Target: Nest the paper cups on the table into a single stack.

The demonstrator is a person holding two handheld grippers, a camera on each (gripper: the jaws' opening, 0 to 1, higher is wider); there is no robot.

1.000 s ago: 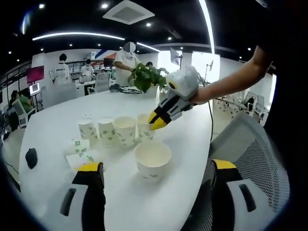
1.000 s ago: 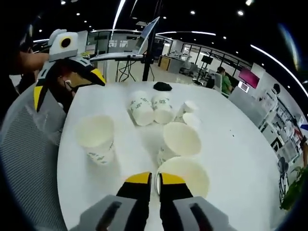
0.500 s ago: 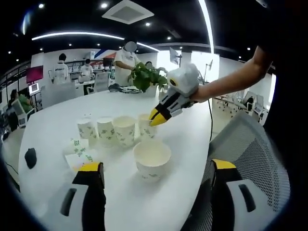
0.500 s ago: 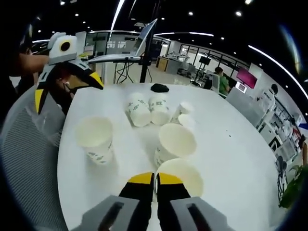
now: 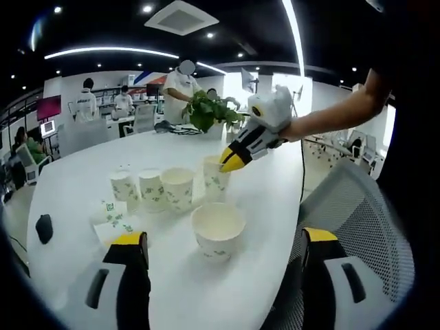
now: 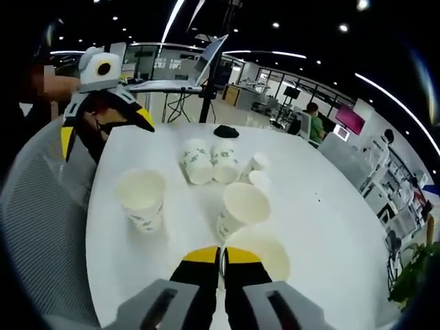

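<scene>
Pinching the rim of a paper cup (image 5: pixel 214 180) (image 6: pixel 258 249), your right gripper (image 5: pixel 232 162) (image 6: pixel 221 256) held it slightly raised at the end of the cup row (image 5: pixel 152 188) on the table (image 5: pixel 75 175). Your left gripper (image 5: pixel 214 242) (image 6: pixel 103 124) stood wide open before the large cup (image 5: pixel 217 230) (image 6: pixel 141 199).

left view: table edge, faces inward | right view: opposite, above cups (image 6: pixel 206 189)
</scene>
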